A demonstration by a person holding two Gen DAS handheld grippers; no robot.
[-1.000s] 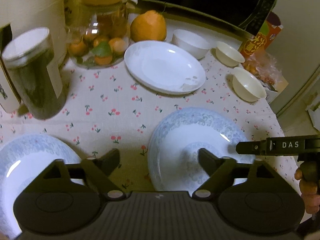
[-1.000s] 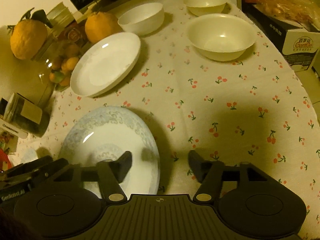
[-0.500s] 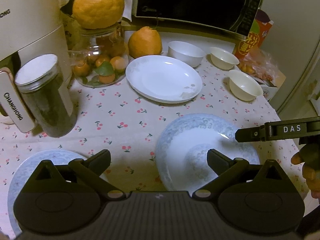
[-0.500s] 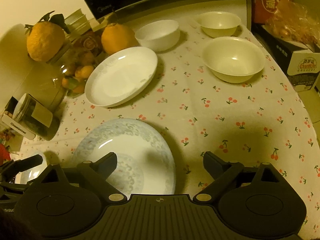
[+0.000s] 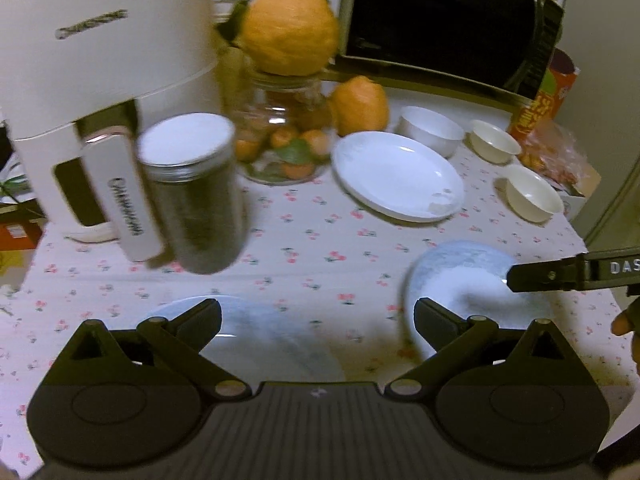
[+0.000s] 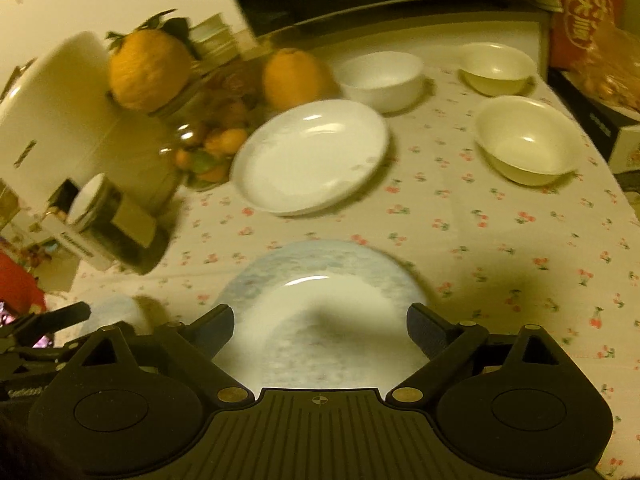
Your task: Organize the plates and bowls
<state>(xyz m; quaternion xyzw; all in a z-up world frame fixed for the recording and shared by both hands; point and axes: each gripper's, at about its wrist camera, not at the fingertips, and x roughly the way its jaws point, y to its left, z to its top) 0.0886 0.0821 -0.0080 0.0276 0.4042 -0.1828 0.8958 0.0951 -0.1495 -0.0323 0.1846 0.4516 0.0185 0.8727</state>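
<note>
Two blue-rimmed plates lie side by side on the cherry-print cloth near the front. My left gripper [image 5: 318,320] hangs open above the left blue plate [image 5: 260,340], not touching it. My right gripper [image 6: 322,324] is open above the right blue plate [image 6: 320,276], jaws wide and empty. Farther back sit a plain white plate [image 6: 312,156], a white bowl [image 6: 382,78], a small cream bowl [image 6: 496,68] and a larger cream bowl [image 6: 528,140]. The right blue plate [image 5: 460,280] also shows in the left wrist view, with one of my right gripper's fingers [image 5: 560,276] over it.
A dark jar with a white lid [image 5: 192,192] and a white appliance [image 5: 100,60] stand at the left. A glass jar of small oranges [image 5: 288,140], two big citrus fruits and a microwave [image 5: 440,20] line the back. Snack bags [image 5: 556,152] sit at the right edge.
Both grippers have opened wider and drawn back and upward, so more of the table shows. The right gripper now sits centred over the right blue plate. Dishes have not moved.
</note>
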